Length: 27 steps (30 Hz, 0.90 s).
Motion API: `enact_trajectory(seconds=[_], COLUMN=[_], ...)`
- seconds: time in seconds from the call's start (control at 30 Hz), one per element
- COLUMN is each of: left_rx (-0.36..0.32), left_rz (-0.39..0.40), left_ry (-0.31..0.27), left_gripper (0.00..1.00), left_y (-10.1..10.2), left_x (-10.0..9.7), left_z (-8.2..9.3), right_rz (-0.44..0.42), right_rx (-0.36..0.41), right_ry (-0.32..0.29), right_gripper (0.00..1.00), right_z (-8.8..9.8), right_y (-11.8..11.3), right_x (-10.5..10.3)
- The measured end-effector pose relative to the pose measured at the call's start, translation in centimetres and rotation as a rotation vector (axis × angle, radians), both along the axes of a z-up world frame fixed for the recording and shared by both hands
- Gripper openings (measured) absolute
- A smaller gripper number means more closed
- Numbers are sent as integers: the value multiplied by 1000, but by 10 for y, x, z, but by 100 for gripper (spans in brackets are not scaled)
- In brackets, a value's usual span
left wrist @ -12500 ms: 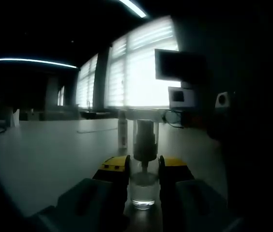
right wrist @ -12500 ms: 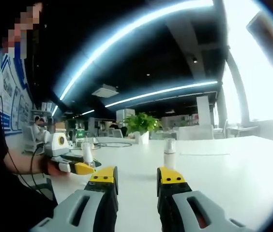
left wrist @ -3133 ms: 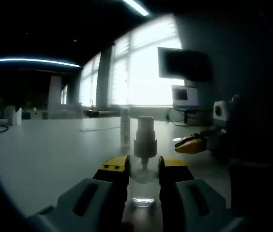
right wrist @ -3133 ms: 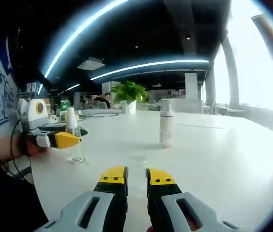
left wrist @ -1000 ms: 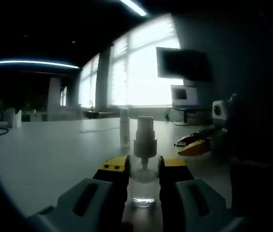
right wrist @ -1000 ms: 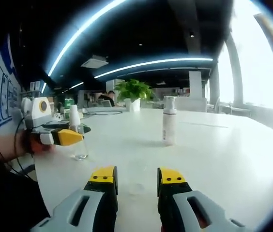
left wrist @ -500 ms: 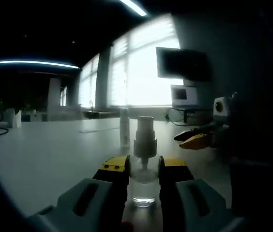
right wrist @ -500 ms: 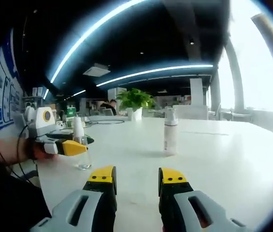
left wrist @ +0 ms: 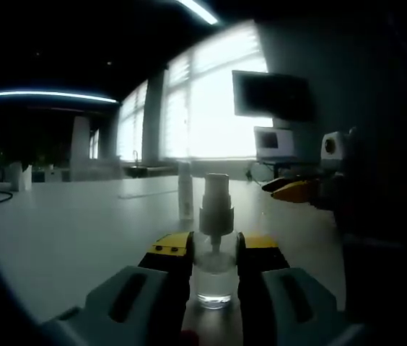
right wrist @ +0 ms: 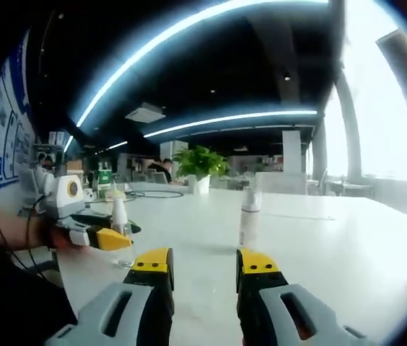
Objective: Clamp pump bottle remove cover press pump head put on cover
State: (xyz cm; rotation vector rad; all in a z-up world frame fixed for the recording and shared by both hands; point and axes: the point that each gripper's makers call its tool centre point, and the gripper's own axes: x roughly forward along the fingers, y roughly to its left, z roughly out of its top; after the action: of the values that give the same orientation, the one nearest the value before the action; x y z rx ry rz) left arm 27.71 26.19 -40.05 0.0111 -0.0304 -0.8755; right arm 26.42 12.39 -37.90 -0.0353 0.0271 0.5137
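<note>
Left gripper view: the left claw (left wrist: 214,249) holds the small clear pump bottle (left wrist: 213,277) between its two yellow-tipped jaws, pressed against the bottle's sides. The bottle stands upright on the white table (left wrist: 66,223), and some clear liquid shows in its lower part. Its pump head (left wrist: 216,209) is bare, with no cover on it, and rises above the jaw tips. A taller white bottle (left wrist: 185,191) stands farther off on the table, behind and slightly left of the pump head. The right claw (left wrist: 290,189) enters from the right edge, raised above the table surface and well apart from the pump bottle. Bright windows (left wrist: 203,101) and a dark monitor (left wrist: 270,95) lie beyond.

Right gripper view: the right claw (right wrist: 204,265) has its jaws set wide apart with nothing between them, above the table (right wrist: 333,238). To the left, a person's hand (right wrist: 58,234) holds the left claw (right wrist: 113,240), and the pump bottle (right wrist: 120,216) stands upright in its grip near the table's edge. The taller white bottle (right wrist: 248,213) stands alone towards the table's middle, well apart from the pump bottle. A potted green plant (right wrist: 198,167) sits at the far side. The removed cover cannot be made out in either view.
</note>
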Motion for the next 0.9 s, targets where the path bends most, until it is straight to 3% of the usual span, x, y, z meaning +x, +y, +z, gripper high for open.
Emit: enact_trajectory(seconds=[0.37, 0.9], left_rx=[1, -7], left_rz=[-1, -3], left_ry=[-3, 18], left_gripper=[15, 15], left_y=[0, 1], left_x=[-1, 0], left_z=[0, -2], right_rz=[65, 93], right_rx=[57, 30], right_ry=[-83, -79], right_gripper=[29, 27], right_z=[29, 26], right_y=[7, 19], right_x=[-11, -16])
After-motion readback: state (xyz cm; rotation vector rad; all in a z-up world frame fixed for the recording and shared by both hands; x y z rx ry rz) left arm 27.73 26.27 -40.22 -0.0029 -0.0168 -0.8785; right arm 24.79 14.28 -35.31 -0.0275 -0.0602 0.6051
